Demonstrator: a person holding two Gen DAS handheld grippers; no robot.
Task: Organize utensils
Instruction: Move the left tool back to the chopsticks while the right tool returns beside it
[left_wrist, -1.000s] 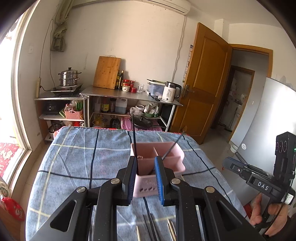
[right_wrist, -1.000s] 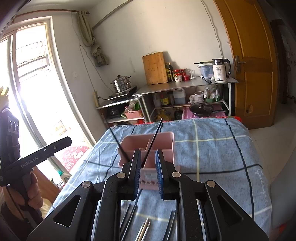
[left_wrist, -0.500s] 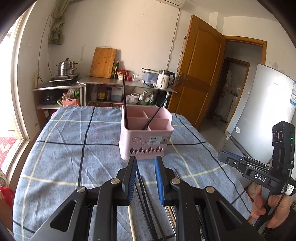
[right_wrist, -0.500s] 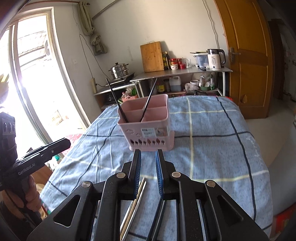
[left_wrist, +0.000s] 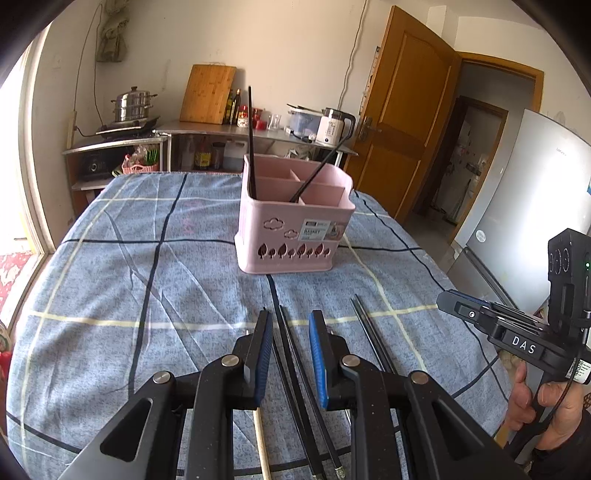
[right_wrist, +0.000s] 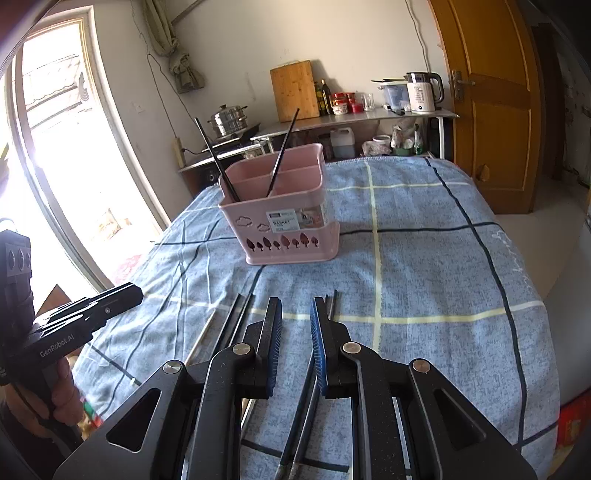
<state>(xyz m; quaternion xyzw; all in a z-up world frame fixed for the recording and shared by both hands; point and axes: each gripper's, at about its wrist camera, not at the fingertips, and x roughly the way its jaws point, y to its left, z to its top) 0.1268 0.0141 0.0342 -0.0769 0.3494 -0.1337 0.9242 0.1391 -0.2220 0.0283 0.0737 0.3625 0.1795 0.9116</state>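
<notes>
Fingers of the left gripper (left_wrist: 290, 325) are seen parted by a narrow gap above a pair of black chopsticks (left_wrist: 295, 354) lying on the blue checked cloth (left_wrist: 129, 258); nothing is gripped. Blue pads of the right gripper (right_wrist: 296, 314) are likewise held slightly apart, empty, beside another dark pair (right_wrist: 308, 398). Farther back, the pink basket (left_wrist: 291, 225) is seen upright, two black chopsticks leaning inside.

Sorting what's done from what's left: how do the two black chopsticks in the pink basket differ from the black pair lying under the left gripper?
Basket chopsticks stand leaning in separate compartments; black pair lies flat, side by side, on the cloth. Both look black and slender.
</notes>
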